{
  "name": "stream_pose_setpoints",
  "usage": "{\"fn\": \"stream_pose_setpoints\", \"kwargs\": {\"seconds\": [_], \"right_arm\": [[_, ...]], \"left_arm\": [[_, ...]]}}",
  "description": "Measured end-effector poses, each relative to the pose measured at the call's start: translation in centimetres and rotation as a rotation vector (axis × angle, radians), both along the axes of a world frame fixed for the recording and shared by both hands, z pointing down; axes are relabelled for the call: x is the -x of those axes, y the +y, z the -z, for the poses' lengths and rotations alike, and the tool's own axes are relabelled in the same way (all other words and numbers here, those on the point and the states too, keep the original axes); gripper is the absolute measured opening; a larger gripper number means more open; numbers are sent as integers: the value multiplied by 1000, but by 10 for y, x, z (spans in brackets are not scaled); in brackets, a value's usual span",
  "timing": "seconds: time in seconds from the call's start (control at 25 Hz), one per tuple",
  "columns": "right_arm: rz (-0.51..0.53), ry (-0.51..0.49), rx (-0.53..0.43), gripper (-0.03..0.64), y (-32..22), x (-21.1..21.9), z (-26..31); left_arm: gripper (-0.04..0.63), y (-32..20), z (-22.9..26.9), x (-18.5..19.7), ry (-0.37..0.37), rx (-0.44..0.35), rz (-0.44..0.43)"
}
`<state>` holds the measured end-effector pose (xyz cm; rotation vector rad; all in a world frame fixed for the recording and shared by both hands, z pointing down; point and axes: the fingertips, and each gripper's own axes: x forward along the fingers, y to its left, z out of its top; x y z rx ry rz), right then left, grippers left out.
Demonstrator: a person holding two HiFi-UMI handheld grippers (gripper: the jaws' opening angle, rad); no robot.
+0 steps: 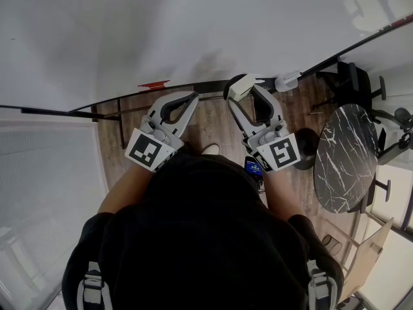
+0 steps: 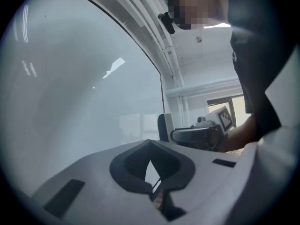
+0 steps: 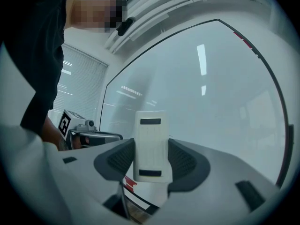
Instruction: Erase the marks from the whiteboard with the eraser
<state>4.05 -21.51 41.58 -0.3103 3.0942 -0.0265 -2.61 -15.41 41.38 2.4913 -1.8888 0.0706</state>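
The whiteboard (image 1: 193, 24) fills the top of the head view, and I see no marks on its surface. My right gripper (image 1: 245, 92) is shut on a white eraser (image 1: 240, 85) and holds it just in front of the board's lower edge. In the right gripper view the eraser (image 3: 151, 144) stands upright between the dark pads (image 3: 185, 161), with the whiteboard (image 3: 211, 102) behind it. My left gripper (image 1: 191, 98) hangs beside it to the left, shut with nothing in it. The left gripper view faces the whiteboard (image 2: 70, 88) over the closed jaws of the left gripper (image 2: 151, 168).
A small red object (image 1: 153, 83) lies on the board's bottom rail, and a white object (image 1: 287, 81) sits on the rail further right. A round black marble table (image 1: 345, 157) and a dark chair (image 1: 353, 77) stand at the right. Window blinds (image 1: 45, 173) are at the left.
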Motion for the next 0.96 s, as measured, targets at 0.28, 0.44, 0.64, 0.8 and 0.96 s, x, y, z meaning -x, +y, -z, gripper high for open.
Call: {"fn": "stream_pose_setpoints", "kwargs": {"seconds": [0.28,0.44,0.64,0.8,0.96], "right_arm": [[-1,3,-5,222,0,0,-1],[1,7,-9,222,0,1,0],[-2,10,-15,222,0,0,0],[-7,8,-26,222,0,-1,2],[-17,12,-29,222,1,-1,2]], "left_arm": [[3,1,-3,-2,8,3,-17],[3,0,-3,-2,21,7,-22],[3,-1,-4,-2,17,11,-22],[3,0,-5,-3,19,14,-27],[3,3,-4,-3,18,11,-34]]}}
